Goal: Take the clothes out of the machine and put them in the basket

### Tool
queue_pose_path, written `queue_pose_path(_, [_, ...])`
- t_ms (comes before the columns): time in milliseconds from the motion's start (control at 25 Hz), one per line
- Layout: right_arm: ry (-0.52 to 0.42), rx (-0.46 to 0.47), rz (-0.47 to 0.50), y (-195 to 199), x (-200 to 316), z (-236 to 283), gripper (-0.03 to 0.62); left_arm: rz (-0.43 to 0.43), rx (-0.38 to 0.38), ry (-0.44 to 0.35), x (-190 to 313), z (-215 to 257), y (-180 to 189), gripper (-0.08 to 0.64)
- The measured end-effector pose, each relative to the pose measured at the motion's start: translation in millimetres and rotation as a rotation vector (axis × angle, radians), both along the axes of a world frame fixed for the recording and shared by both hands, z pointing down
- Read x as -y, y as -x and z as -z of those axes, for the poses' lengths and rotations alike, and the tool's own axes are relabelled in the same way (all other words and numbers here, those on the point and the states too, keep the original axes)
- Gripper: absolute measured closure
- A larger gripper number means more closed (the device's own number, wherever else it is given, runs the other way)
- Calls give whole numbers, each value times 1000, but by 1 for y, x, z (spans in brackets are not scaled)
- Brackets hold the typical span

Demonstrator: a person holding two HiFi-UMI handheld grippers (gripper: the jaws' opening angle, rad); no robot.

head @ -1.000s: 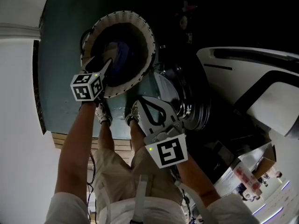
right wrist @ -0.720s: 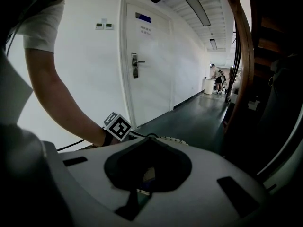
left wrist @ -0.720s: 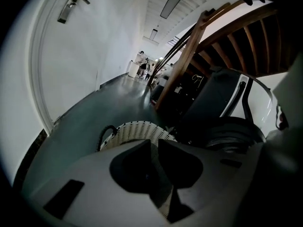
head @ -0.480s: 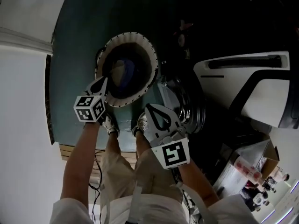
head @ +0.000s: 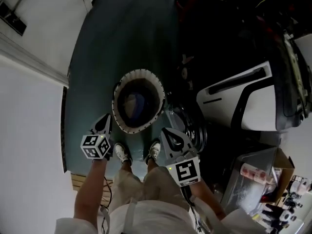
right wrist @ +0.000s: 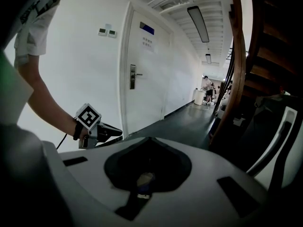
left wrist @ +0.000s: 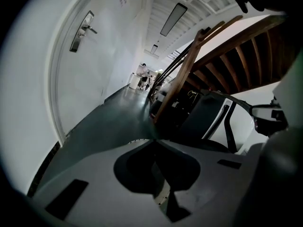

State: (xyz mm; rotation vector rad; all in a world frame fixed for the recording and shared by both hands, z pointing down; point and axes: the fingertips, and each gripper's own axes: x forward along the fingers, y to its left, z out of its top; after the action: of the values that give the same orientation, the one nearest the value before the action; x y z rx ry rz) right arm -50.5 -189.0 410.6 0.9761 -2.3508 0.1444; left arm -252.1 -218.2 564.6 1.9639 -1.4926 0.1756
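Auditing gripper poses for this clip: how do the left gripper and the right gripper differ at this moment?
The left gripper sits by the basket's left rim; the right gripper sits at its lower right. In the head view the left gripper's marker cube shows two faces, the right gripper's one. The right gripper view catches the left gripper; the left gripper view misses the right gripper. Shared: both have fingers closed together, holding nothing.
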Motion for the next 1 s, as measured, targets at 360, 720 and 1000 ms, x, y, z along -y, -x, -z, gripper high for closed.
queue_pose_path(360, [-148, 56, -24, 11, 10, 93, 581, -47, 57, -220, 16, 138, 13, 545])
queue_pose_path(720, [-296, 102, -88, -14, 23, 176, 581, -47, 57, -389, 18, 260, 5, 545])
queue_pose_path(1000, [-355, 124, -130, -45, 22, 207, 581, -2, 61, -552, 6, 361, 12, 545])
